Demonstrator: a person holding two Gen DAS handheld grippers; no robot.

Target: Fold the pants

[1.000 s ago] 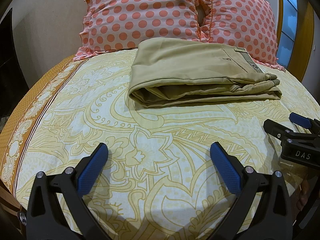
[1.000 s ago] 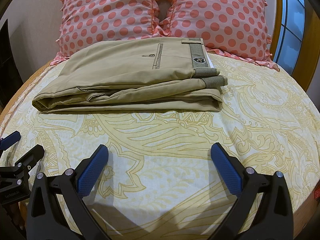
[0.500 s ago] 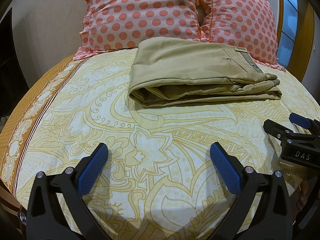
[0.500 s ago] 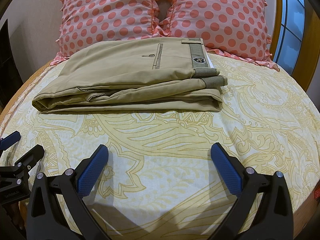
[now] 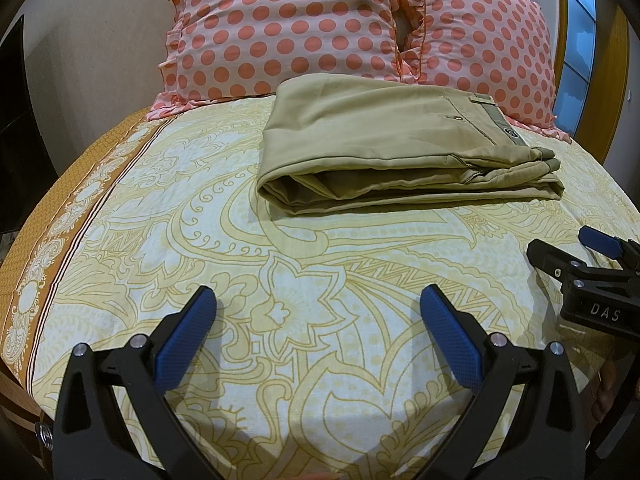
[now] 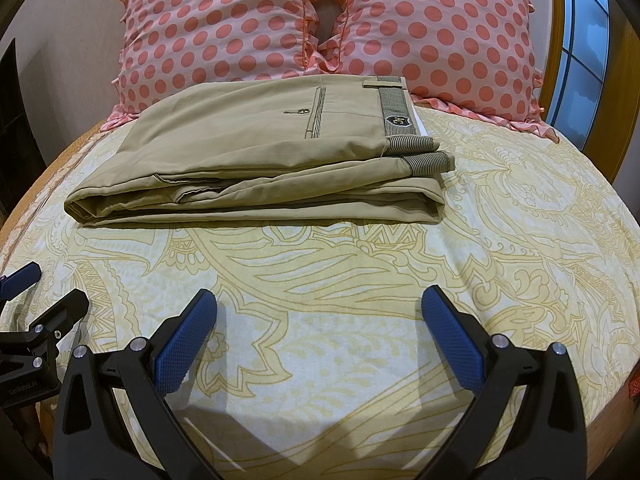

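Khaki pants (image 5: 384, 144) lie folded in a flat stack on the bed, waistband to the right, in front of the pillows; they also show in the right wrist view (image 6: 260, 156). My left gripper (image 5: 318, 322) is open and empty above the sheet, well short of the pants. My right gripper (image 6: 319, 322) is open and empty too, near the bed's front edge. Each gripper shows at the edge of the other's view: the right one (image 5: 576, 250) in the left wrist view, the left one (image 6: 44, 292) in the right wrist view.
Two pink polka-dot pillows (image 6: 320, 28) stand against the wall behind the pants. The bed has a yellow patterned sheet (image 5: 280, 272) with a brown border (image 5: 48, 248) at the left. A wooden frame and window (image 6: 580, 52) are at the right.
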